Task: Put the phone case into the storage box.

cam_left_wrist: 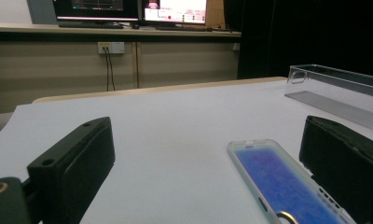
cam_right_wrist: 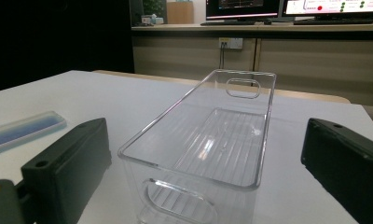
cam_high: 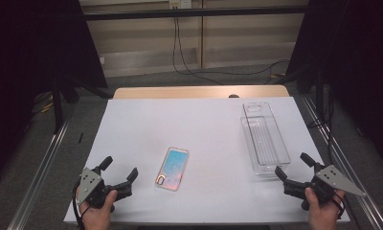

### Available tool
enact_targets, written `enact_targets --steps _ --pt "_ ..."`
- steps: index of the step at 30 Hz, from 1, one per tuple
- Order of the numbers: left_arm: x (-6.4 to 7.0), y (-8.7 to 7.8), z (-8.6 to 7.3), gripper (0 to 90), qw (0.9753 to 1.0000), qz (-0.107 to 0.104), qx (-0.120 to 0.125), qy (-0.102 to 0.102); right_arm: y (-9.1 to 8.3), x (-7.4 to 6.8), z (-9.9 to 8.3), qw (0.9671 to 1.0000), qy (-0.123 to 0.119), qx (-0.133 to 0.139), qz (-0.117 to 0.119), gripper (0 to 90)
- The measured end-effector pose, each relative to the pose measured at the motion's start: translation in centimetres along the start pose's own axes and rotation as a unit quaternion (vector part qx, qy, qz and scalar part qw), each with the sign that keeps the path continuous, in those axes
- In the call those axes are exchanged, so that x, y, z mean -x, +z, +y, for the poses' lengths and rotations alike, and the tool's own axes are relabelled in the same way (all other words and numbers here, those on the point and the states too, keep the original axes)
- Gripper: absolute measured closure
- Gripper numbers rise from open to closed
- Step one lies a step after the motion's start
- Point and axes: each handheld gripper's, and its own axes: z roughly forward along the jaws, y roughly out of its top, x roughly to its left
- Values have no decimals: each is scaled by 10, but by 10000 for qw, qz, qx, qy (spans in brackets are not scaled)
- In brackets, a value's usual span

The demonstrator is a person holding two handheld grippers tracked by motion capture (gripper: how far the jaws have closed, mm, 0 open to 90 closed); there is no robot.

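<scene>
High view: a white table (cam_high: 204, 120) holds a phone (cam_high: 172, 168) in a pastel case, lying flat near the front, left of centre. A clear plastic bin (cam_high: 264, 139) stands upright at the right. The left gripper (cam_high: 118, 170), jaws spread and holding nothing, rests just left of the phone. The right gripper (cam_high: 293, 165), jaws also spread and holding nothing, sits just before the bin's near end.

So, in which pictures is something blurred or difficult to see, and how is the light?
High view: even light, dark corners; the clear bin is faint against the white table. Left gripper view: the phone case is soft up close. Right gripper view: glare streaks on the bin's floor.
</scene>
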Motion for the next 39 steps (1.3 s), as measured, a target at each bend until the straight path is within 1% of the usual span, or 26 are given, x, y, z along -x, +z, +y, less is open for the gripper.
enact_targets --steps 5,7,9,10,13,15,18,21,22,25,28,30,31,33,34,35,37,38,39 --pt "0 0 0 32 10000 4 -29 -32 0 0 0 10000 18 -5 15 7" --pt "0 1 -1 32 10000 -46 -74 -44 0 0 0 10000 38 15 21 7" --pt "0 2 -1 32 9999 -50 -80 -61 0 0 0 10000 21 8 10 7" --pt "1 3 -1 31 9999 -68 -96 -54 0 1 -1 10000 69 -7 14 7" --pt "2 3 0 31 9999 -75 -95 -44 0 2 -2 10000 91 -5 28 7" --pt "2 3 -1 31 9998 -146 -127 -35 0 2 -1 9999 105 -7 42 7" --pt "2 3 -1 29 9998 -153 -144 -29 0 1 -2 9999 92 -27 54 7" --pt "4 4 0 27 9998 -110 -133 19 0 0 -2 9999 74 -50 48 7" --pt "5 4 0 27 9998 -183 -125 22 0 -1 -2 10000 62 -63 45 7" --pt "6 6 0 27 9997 -228 -127 22 0 -2 -2 9999 72 -68 40 7" --pt "10 10 1 27 9993 -337 -168 -13 -1 -2 -2 9999 120 -69 27 7" --pt "12 12 3 39 9992 -318 -251 57 -2 -2 -2 9999 110 -75 18 7" --pt "13 13 5 40 9991 -360 -206 -8 -2 -3 -2 9999 88 -80 30 7" --pt "16 13 8 40 9991 -391 -134 -21 -2 -4 -2 9999 71 -72 37 7" --pt "17 14 9 40 9990 -439 -115 -52 -2 -4 -2 9999 74 -72 41 6" --pt "17 14 10 40 9986 -516 -133 -41 -2 -5 -2 9999 60 -70 41 4" --pt "18 17 11 40 9985 -521 -186 -24 -1 -5 -2 9999 56 -74 50 4" --pt "18 19 11 40 9979 -602 -243 -37 -1 -5 -2 9999 57 -77 52 4" --pt "19 20 11 39 9975 -651 -251 -55 -1 -5 -2 9999 63 -69 52 4"
